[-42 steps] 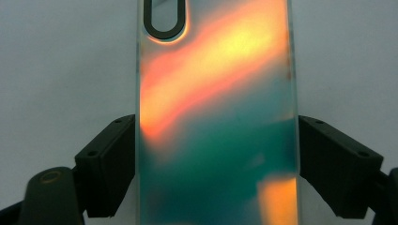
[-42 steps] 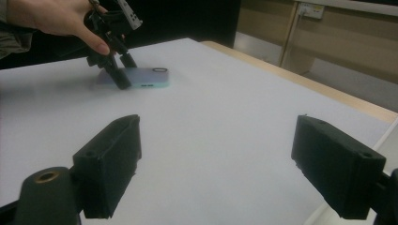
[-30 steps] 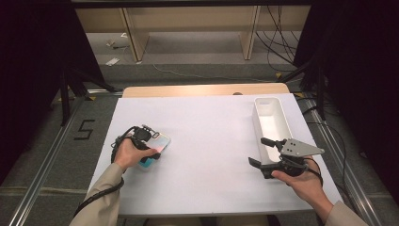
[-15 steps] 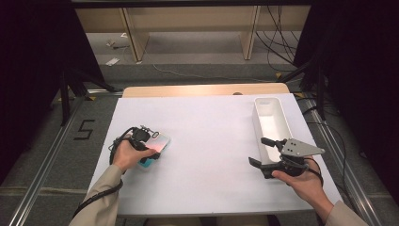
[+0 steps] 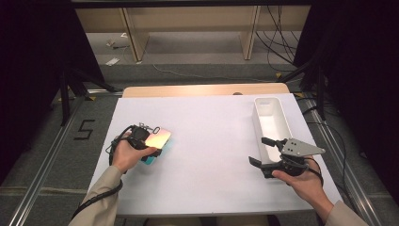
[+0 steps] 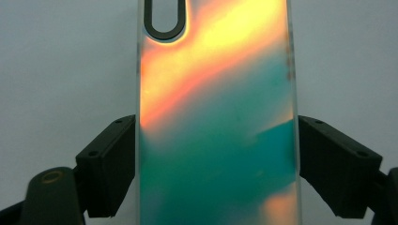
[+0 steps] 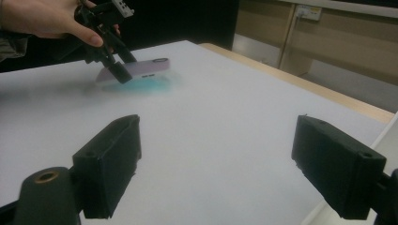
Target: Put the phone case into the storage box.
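Note:
An iridescent phone case [image 5: 158, 137], orange to teal with a dark oval camera cutout, is over the left part of the white table cover [image 5: 211, 122]. My left gripper [image 5: 150, 144] is shut on it, and in the left gripper view both black pads press the long edges of the case [image 6: 216, 117]. From the right gripper view the case [image 7: 141, 68] hangs just above the cover, its far end tilted up, held by the left gripper [image 7: 117, 65]. My right gripper [image 5: 259, 150] is open with nothing between its jaws [image 7: 216, 173], low over the cover beside the tray.
A long white tray [image 5: 263, 101] stands at the right side of the table, running front to back. The table's wooden far edge [image 5: 202, 89] shows past the cover. Shelf legs and cables lie on the floor beyond.
The left hand has shifted only slightly and the case's sheen has turned from pale to orange. The right gripper has kept still.

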Demonstrator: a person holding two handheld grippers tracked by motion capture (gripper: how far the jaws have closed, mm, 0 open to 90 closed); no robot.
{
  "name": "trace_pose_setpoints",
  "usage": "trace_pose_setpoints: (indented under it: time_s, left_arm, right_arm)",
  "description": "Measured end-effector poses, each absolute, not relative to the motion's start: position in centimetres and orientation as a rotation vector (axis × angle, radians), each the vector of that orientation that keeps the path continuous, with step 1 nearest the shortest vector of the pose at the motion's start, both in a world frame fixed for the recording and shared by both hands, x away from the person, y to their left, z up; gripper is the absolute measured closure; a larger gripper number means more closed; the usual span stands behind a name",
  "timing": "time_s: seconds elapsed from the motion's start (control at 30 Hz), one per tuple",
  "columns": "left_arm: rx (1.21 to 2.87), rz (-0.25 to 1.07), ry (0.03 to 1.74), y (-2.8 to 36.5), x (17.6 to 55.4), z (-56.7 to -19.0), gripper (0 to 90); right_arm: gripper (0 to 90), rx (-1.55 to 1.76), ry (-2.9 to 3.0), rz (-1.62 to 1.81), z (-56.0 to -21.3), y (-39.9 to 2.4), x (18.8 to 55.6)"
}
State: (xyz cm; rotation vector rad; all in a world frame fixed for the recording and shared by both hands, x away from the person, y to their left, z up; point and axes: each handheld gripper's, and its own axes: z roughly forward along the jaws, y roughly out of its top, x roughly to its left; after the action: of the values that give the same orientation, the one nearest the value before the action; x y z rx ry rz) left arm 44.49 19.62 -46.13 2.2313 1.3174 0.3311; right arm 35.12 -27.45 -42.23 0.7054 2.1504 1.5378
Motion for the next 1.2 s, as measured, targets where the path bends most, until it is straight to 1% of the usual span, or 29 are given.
trace_pose_setpoints:
  time_s: [0.5,0.8,1.2]
  left_arm:
    - [2.120,0.440,1.265,19.1,44.0,-44.9,17.0]
    - [2.057,0.473,1.231,18.5,43.6,-44.3,17.0]
    - [2.027,0.494,1.160,17.2,43.0,-43.3,17.0]
  right_arm:
    - [16.3,0.731,2.118,1.573,-42.0,-27.4,35.2]
    - [16.2,0.757,2.096,1.597,-41.8,-27.3,35.4]
    - [16.2,0.760,2.064,1.609,-41.1,-26.7,36.0]
